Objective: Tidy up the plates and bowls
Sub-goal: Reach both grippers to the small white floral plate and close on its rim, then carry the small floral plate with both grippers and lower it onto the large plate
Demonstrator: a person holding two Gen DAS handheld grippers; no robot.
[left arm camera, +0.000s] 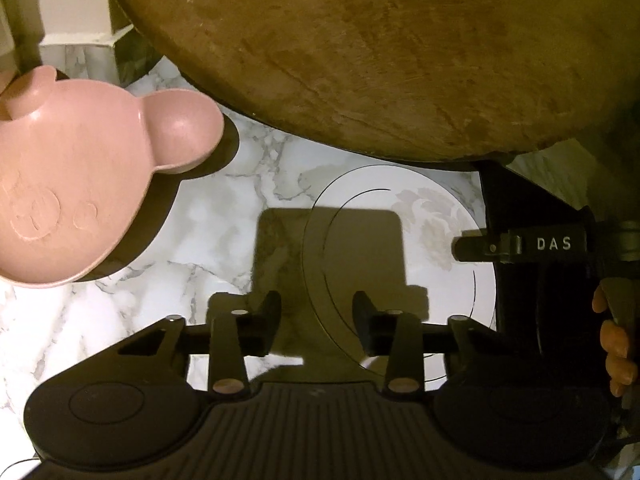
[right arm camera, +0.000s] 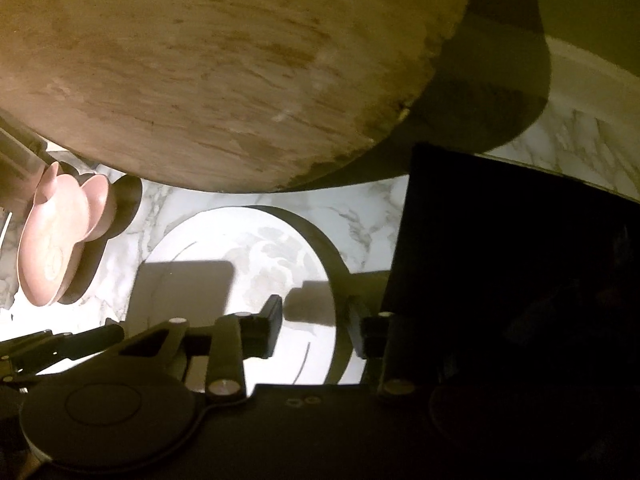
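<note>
While I scan from the left: pink bear-shaped plate point(left arm camera: 80, 184) on marble counter point(left arm camera: 224, 216), white plate point(left arm camera: 424, 216) mid-counter, round wooden board point(left arm camera: 380, 56) behind. My left gripper point(left arm camera: 318, 322) straddles the white plate's left rim, jaws partly open, grip uncertain. My right gripper point(right arm camera: 314, 326) likewise straddles its right rim.

Pink, white and brown under my black grippers

My bear-shaped plate point(left arm camera: 76, 184) is dusty pink; the round plate point(left arm camera: 432, 216) is white with a pale grey leaf pattern and thin dark rings; the counter point(left arm camera: 208, 216) is grey-veined white marble; the round board point(left arm camera: 380, 52) is mottled brown wood.
</note>
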